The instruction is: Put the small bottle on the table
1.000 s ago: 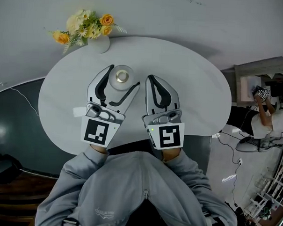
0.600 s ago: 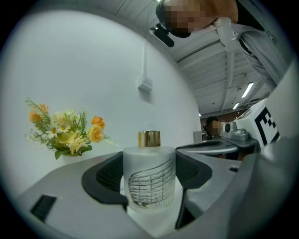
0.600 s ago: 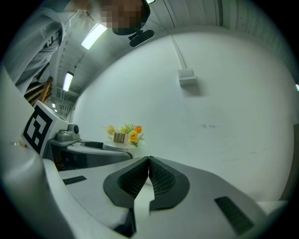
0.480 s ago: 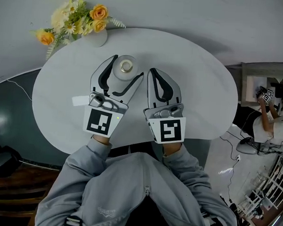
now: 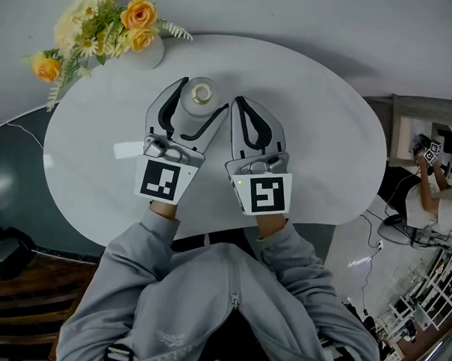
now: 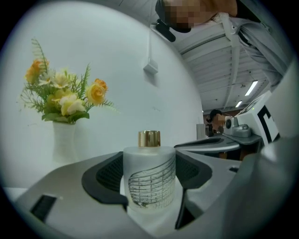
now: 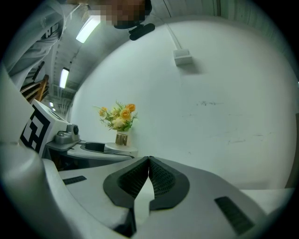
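A small frosted bottle (image 5: 193,111) with a gold cap stands upright between the jaws of my left gripper (image 5: 203,94), which is shut on it over the white oval table (image 5: 325,143). In the left gripper view the bottle (image 6: 149,179) fills the middle, with a dark pad pressed to each side. Whether its base touches the table is hidden. My right gripper (image 5: 238,102) hovers just right of the left one, its jaws shut on nothing. Its own view shows the pads (image 7: 159,179) closed together, and the bottle's gold cap (image 7: 122,139) at the left.
A white vase of yellow and orange flowers (image 5: 145,53) stands at the table's far left, close to the bottle, also seen as the vase (image 6: 63,140). A small white tag (image 5: 126,149) lies left of the left gripper. A cabinet (image 5: 416,117) and a person (image 5: 428,185) are off to the right.
Both grippers have moved a little farther over the table, towards the vase. The left one stays shut on the bottle and the right one stays shut.
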Demonstrator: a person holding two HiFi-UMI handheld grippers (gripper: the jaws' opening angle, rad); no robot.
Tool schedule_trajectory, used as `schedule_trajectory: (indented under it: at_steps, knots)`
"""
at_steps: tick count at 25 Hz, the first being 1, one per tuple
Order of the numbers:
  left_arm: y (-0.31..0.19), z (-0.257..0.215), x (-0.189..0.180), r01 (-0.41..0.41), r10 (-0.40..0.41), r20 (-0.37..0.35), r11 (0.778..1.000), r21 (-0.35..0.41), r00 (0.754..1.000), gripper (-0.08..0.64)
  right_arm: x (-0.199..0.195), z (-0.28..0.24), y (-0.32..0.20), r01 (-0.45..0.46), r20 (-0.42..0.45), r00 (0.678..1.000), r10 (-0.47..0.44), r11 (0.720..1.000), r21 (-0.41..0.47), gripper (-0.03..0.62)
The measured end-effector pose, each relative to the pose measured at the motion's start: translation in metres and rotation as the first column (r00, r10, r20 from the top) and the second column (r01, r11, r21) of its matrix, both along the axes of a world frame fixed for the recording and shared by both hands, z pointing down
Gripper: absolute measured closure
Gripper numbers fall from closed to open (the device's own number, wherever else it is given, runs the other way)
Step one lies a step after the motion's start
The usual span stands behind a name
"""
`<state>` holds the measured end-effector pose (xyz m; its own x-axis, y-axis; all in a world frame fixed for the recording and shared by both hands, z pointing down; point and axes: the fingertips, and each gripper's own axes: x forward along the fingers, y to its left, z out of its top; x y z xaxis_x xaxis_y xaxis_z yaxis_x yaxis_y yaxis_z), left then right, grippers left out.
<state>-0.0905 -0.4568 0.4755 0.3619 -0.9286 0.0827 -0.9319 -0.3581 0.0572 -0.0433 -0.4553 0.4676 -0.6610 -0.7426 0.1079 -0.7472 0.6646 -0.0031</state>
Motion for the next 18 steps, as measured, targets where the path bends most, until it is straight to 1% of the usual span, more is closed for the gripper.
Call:
schedule_trajectory:
  at_steps: [3, 13, 18]
  knots:
    - [-0.009, 0.01, -0.002, 0.006, -0.006, -0.01, 1.0, -0.012, 1.0, 0.229, 0.0, 0.011, -0.01, 0.0, -0.017, 1.0, 0.0, 1.0, -0.005, 0.565]
    - [-0.035, 0.045, -0.007, 0.009, -0.008, 0.014, 0.999, -0.045, 1.0, 0.23, -0.006, 0.044, -0.034, 0.002, -0.043, 0.999, -0.004, 0.999, -0.049, 0.565]
    - [-0.045, 0.064, -0.009, 0.01, -0.007, 0.033, 0.997, -0.074, 0.999, 0.23, -0.008, 0.06, -0.046, 0.003, -0.051, 0.999, -0.007, 0.997, -0.075, 0.565]
